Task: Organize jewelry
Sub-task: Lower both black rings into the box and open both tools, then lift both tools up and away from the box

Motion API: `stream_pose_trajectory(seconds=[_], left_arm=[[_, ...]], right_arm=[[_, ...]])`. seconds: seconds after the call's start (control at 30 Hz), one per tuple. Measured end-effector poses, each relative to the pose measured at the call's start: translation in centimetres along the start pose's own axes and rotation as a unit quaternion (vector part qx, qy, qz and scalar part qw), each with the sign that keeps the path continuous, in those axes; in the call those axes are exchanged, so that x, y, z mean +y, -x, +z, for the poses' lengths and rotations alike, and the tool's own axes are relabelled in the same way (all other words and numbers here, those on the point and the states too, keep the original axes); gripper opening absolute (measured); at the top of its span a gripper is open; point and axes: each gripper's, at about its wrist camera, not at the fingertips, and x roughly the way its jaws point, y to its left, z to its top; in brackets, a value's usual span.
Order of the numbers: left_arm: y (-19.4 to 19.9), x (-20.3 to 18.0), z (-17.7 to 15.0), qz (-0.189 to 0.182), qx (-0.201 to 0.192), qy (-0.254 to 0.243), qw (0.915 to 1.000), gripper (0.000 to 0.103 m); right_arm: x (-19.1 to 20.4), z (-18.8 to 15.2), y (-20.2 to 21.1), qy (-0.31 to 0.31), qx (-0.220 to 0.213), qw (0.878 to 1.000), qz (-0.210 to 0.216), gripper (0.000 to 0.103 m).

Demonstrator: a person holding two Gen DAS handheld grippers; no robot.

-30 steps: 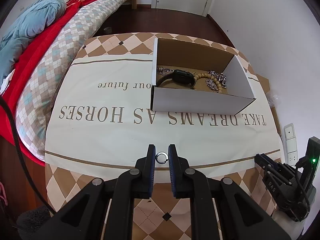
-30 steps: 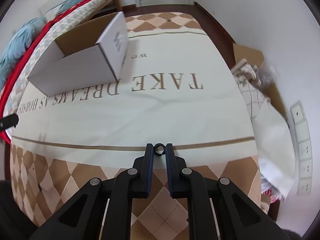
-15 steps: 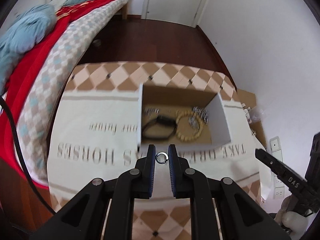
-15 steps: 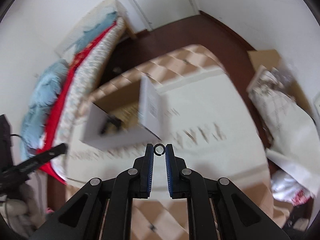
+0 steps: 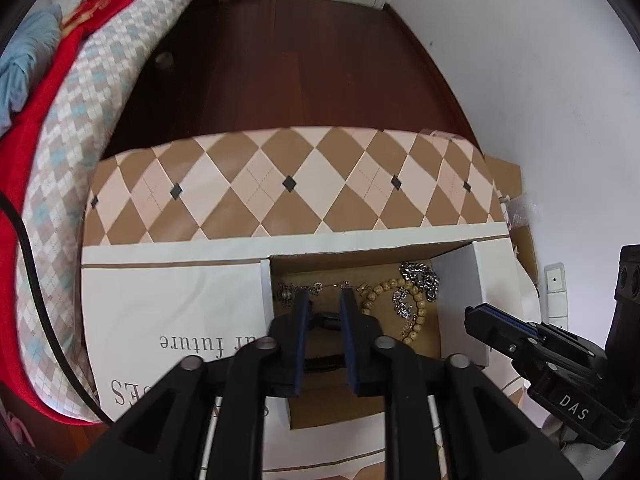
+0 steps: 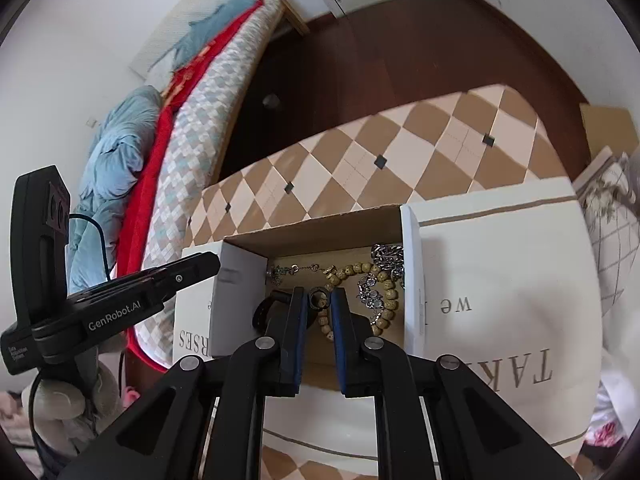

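Note:
An open cardboard box (image 5: 460, 276) (image 6: 410, 264) stands on the table and holds a wooden bead bracelet (image 5: 416, 308) (image 6: 384, 284), silver chains (image 5: 420, 274) (image 6: 386, 256) and a black watch (image 6: 266, 308). My right gripper (image 6: 319, 298) is shut on a small dark ring (image 6: 319, 299) and holds it above the box. My left gripper (image 5: 324, 300) hangs over the box's left part with its jaws slightly apart and no ring between the fingertips. The right gripper also shows in the left wrist view (image 5: 500, 330), the left gripper in the right wrist view (image 6: 180, 276).
A cream cloth with brown lettering (image 6: 500, 280) covers the checked tablecloth (image 5: 288, 184). A bed with a red and checked quilt (image 5: 60, 128) runs along the left. Dark wood floor (image 5: 280, 60) lies beyond the table. A white wall (image 5: 540, 80) is on the right.
Both grippers have lifted from the table's front edge and moved forward over the box. The small ring between the left fingertips is no longer there; the right one still holds its ring.

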Motion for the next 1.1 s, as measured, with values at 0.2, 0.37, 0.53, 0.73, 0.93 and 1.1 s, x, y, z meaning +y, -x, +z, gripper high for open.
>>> stream_pose_trajectory(seconds=[0.2,0.37,0.53,0.73,0.93,1.1], left_arm=[[1.3,0.9,-0.1,0.02,-0.026,0.005,0.9995,0.077],[3.0,2.3,-1.7,0.075,-0.059,0.023,0.9951,0.103],[3.4,2.8,-4.9,0.115,-0.068,0.028,0.9906,0.103],[4.3,2.6,-7.9,0.138,-0.074,0.029,0.9872,0.103],[7.3,1.7,-10.6,0.139,-0.096,0.03,0.9852,0.103],[11.0,0.5,-13.5,0.133,-0.12,0.038,0.983,0.103]], right_arm=[[-0.4,0.2,0.9,-0.001,-0.014,1.0,-0.027,0.055],[0.3,-0.4,2.0,0.032,-0.024,0.992,-0.119,0.087],[1.3,-2.3,2.0,0.077,-0.016,0.974,-0.213,0.103],[2.3,-4.7,2.8,0.088,-0.02,0.967,-0.238,0.103],[3.8,-7.2,5.6,0.085,-0.04,0.967,-0.236,0.103],[5.7,-9.9,9.4,0.092,-0.068,0.966,-0.233,0.103]])
